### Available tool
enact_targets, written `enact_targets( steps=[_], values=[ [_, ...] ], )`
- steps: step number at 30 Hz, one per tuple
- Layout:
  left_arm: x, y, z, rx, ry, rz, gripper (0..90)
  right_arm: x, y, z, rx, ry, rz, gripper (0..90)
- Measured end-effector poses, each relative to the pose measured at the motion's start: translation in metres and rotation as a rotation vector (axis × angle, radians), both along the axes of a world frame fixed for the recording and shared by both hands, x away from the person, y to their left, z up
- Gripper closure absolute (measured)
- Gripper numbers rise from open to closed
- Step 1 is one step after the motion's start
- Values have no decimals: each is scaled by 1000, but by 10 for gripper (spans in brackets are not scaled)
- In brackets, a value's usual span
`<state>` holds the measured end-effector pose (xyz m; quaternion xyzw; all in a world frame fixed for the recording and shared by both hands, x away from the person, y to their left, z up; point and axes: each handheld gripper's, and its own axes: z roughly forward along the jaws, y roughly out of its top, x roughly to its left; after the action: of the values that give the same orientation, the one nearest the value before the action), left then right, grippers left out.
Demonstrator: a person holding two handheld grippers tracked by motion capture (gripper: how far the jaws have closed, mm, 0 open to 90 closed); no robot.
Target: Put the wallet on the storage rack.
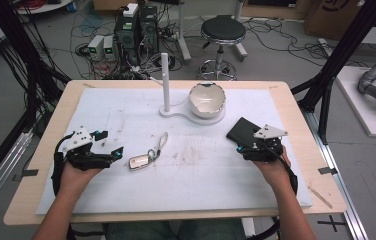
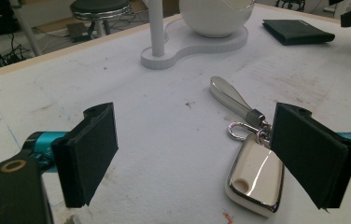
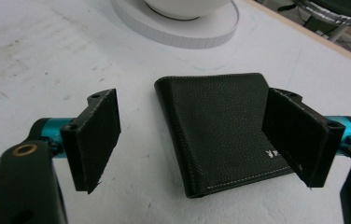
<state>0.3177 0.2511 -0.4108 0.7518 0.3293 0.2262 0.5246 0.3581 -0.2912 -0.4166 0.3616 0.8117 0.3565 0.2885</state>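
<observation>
So far nothing is picked up: the left gripper [image 1: 107, 144] sits with jaws spread beside the key fob [image 1: 139, 161], and the right gripper [image 1: 254, 145] holds its jaws wide apart over the near edge of the wallet [image 1: 243, 131], gripping nothing. Both things lie flat on the white mat [image 1: 201, 175], so the grasps seem yet to come. The fob's long axis runs toward the stand [image 1: 166, 82], its strap [image 1: 162, 141] leading that way; the wallet lies skewed, one corner toward the bowl [image 1: 206, 99].

The left gripper [image 1: 107, 143] is held low at the left, jaws spread wide. The right gripper [image 1: 250, 148] is held likewise at the right, jaws wide apart; both forearms are extended forward.
</observation>
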Motion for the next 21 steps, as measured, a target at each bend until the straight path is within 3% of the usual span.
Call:
enact_targets(
  steps=[9,14,18,21],
  values=[
    [0,0,-1,1,7,-1,151,17,7,-15,-79,51,11,203],
    [0,0,-2,1,7,-2,151,23,10,-22,-134,61,0,282],
    [0,0,-2,1,10,-4,151,25,11,-27,-184,80,-3,389],
    [0,0,-3,-1,17,3,151,24,12,-27,-192,79,14,492]
  ],
)
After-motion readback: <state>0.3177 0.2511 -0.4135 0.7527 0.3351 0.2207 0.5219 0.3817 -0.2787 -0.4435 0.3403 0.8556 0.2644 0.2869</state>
